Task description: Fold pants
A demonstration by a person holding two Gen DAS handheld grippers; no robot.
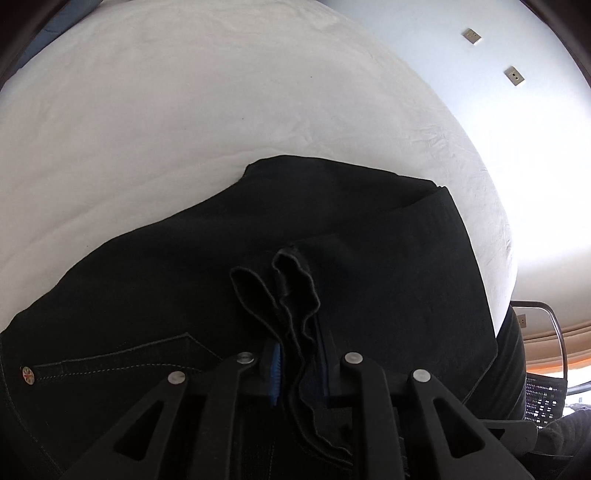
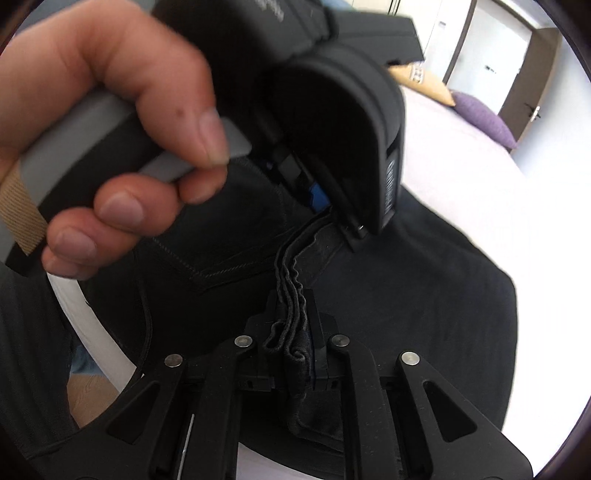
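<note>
Left wrist view: I see my left gripper [image 1: 299,354] nearly closed, clamping bunched edges of the black pants [image 1: 369,240], which lie across the white bed [image 1: 184,110] from 6 to 3 o'clock.

Right wrist view: my right gripper [image 2: 293,332] pinches stacked pants layers. A hand [image 2: 110,122] at 10 o'clock holds the left gripper on the same fold.

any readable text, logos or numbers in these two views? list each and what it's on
No text can be read in either view.
Rivet on the black pants: a small flag-like emblem, no letters legible.
Side of the left gripper body: pale vertical lettering, too blurred to read.
Top of that gripper: faint lettering, cut off and blurred.
</note>
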